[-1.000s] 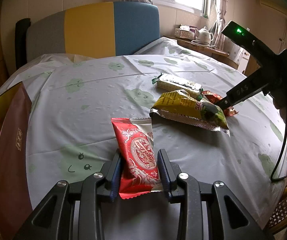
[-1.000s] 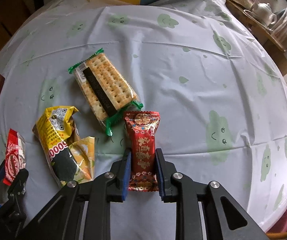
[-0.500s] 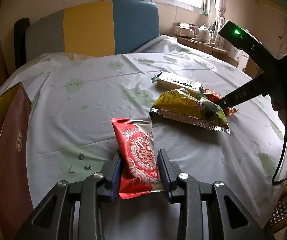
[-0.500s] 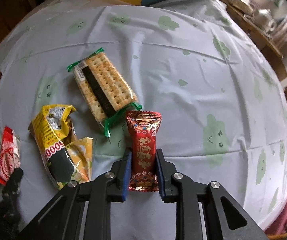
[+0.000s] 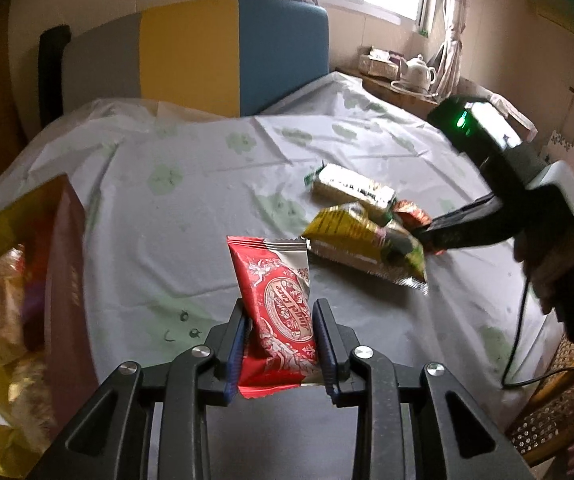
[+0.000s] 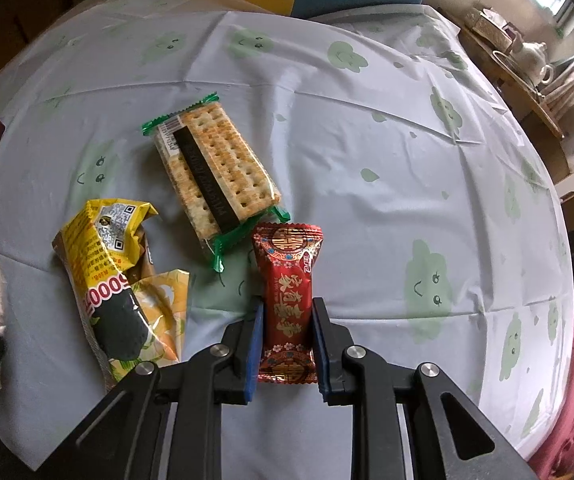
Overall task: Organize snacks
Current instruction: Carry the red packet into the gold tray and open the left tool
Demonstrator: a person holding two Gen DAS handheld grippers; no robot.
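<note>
Red-and-silver snack packet (image 5: pixel 281 312) clamped between blue pads of left claw (image 5: pixel 281 346), lifted clear of desk (image 5: pixel 191 216), top end standing up ahead of the fingertips. Jaws pinched onto it, closing at this moment. Dark red candy packet (image 6: pixel 289 308) gripped in right claw (image 6: pixel 287 350), jaws nearly shut and pressing both sides, packet's far end pointing away from the claw. Just ahead-left of right claw: cracker pack (image 6: pixel 215 172) with green ends, flat on desk, near corner touching the candy packet's top. Further left of right claw: crumpled yellow snack bag (image 6: pixel 115 280), flat on desk. Left of left claw: open box (image 5: pixel 19 304) with dark red side, wrapped snacks inside, blurred. Ahead-right of left claw: hand (image 5: pixel 567 264) holding right claw's handle.
</note>
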